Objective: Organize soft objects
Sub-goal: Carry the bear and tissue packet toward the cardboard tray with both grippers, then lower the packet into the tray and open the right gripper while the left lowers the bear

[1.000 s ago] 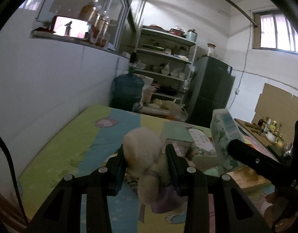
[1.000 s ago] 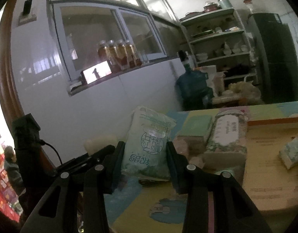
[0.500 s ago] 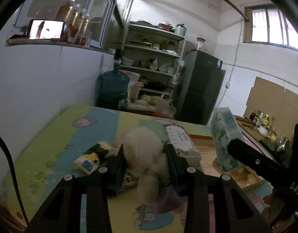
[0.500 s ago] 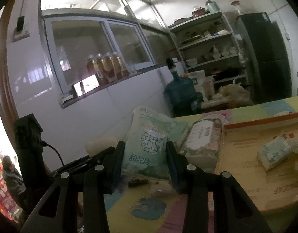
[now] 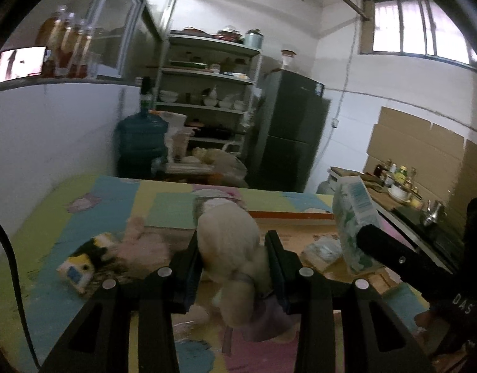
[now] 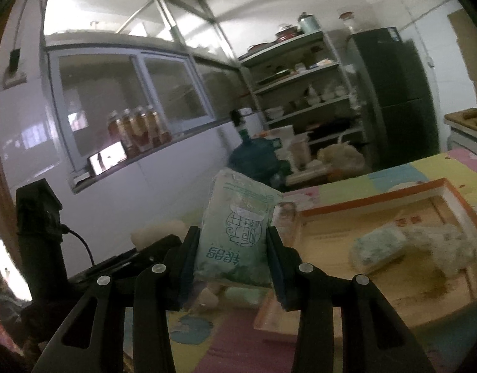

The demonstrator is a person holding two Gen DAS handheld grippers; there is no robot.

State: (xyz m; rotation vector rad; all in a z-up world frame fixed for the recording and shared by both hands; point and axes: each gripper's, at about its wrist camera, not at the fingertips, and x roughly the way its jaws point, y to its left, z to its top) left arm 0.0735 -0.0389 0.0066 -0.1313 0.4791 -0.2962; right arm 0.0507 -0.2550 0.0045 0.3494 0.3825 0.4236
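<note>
My left gripper [image 5: 232, 250] is shut on a cream plush toy [image 5: 230, 250] with a lilac skirt, held above the colourful mat [image 5: 83, 205]. My right gripper [image 6: 232, 248] is shut on a pale green tissue pack [image 6: 235, 236]; that pack [image 5: 353, 217] also shows at the right of the left wrist view. A shallow cardboard tray [image 6: 456, 195] with an orange rim lies to the right on the mat. In it rest a small green tissue pack [image 6: 378, 247] and a white fluffy toy [image 6: 440, 242]. A pink plush [image 5: 142, 239] and a black, white and yellow toy [image 5: 83, 261] lie left on the mat.
A blue water jug [image 5: 142, 143], a metal shelf rack [image 5: 207, 102] and a dark fridge [image 5: 291, 130] stand behind the table. A white wall with a window ledge [image 6: 129, 161] runs along the left. A counter with bottles [image 5: 396, 177] is at the right.
Both grippers have swung rightward together with their loads. The tray with its tissue pack and fluffy toy has come into the right wrist view; the toys at left have appeared in the left wrist view.
</note>
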